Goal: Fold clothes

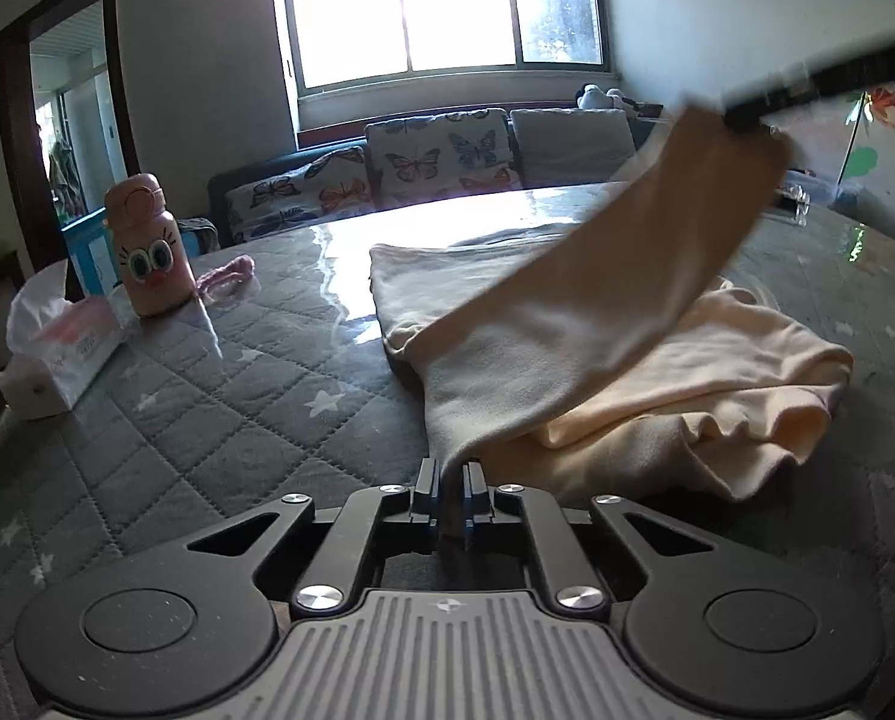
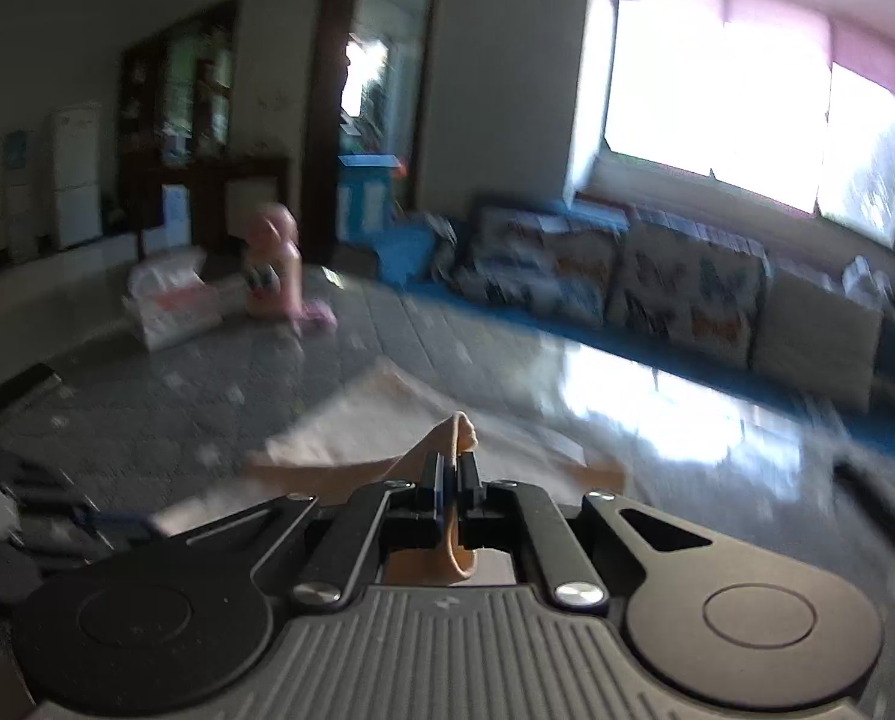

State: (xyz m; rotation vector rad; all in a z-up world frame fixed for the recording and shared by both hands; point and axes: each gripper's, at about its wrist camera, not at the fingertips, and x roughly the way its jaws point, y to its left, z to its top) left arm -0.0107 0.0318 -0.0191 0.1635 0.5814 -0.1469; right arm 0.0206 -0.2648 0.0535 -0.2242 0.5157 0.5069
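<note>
A cream garment (image 1: 627, 324) lies partly heaped on the grey quilted table (image 1: 207, 396). My left gripper (image 1: 451, 474) is shut on one edge of it near the table's front. A strip of the cloth stretches up and right to my right gripper (image 1: 747, 114), which holds the other end high above the table. In the blurred right wrist view my right gripper (image 2: 452, 462) is shut on a fold of the cream garment (image 2: 387, 414), with the rest spread below on the table.
A pink cartoon bottle (image 1: 147, 246), a tissue box (image 1: 63, 354) and a pink band (image 1: 225, 276) stand at the table's left. A sofa with butterfly cushions (image 1: 435, 150) runs behind the table under the window. Glass items (image 1: 801, 204) sit at the far right.
</note>
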